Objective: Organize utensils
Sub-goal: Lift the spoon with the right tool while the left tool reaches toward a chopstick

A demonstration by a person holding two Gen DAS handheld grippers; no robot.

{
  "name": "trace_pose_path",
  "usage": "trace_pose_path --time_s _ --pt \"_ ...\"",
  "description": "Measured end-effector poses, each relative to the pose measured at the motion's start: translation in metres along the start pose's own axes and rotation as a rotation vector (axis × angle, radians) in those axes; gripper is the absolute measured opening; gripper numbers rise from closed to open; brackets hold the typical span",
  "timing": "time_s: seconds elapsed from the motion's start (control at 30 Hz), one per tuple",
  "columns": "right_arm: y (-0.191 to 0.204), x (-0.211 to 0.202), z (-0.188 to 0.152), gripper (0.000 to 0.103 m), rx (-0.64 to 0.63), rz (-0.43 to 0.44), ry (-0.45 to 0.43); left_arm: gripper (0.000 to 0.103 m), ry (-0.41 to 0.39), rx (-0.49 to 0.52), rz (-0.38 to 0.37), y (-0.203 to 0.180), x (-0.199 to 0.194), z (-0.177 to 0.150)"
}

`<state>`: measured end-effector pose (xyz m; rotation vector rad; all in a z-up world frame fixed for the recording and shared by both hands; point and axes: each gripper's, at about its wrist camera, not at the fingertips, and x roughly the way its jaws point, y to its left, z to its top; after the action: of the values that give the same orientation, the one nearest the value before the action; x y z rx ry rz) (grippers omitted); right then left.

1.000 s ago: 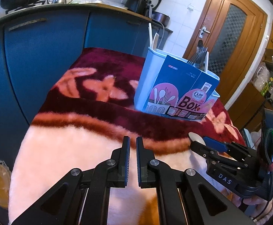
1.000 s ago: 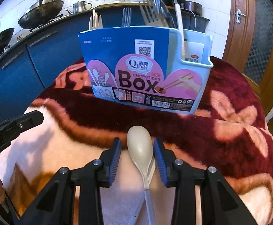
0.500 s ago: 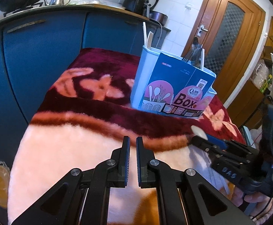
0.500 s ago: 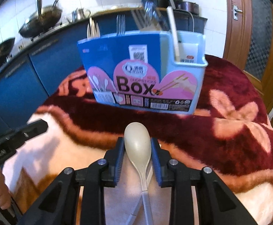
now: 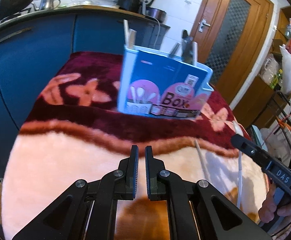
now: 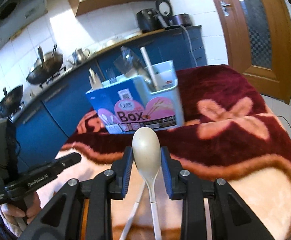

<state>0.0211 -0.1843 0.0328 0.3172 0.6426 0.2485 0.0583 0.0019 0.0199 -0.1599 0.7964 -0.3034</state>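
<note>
Since a second ago the right gripper [image 6: 147,165] has closed its jaws in on the spoon [image 6: 146,152] and tipped upward, so the box [image 6: 137,104] now sits lower and tilted in its view. Its blue pads press the spoon's bowl from both sides; the handle trails back and down between the fingers. A second white utensil [image 6: 132,214] lies on the blanket [image 6: 235,170] under the gripper, crossing beneath the spoon's handle.

Judged by its look, the spoon is light, stiff plastic with a smooth, rounded bowl (a slippery shape to pinch). A hold at the neck, where bowl meets handle, would likely be surer than one on the curved sides, since the bowl could squirt forward under pressure.

From the right gripper, the box stands ahead and slightly left, well apart, already holding forks and other utensils upright in its compartments.

Meanwhile the left gripper [image 5: 141,156] hovers over the blanket with jaws nearly together and nothing between them
</note>
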Motion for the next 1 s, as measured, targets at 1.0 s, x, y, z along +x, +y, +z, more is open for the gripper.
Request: trace_pose_path --time_s 1.0 --pt "-0.064 -0.027 -0.020 0.030 0.167 0.040 -0.104 0.006 0.318 0.094 -0.135 -0.090 0.069 0.003"
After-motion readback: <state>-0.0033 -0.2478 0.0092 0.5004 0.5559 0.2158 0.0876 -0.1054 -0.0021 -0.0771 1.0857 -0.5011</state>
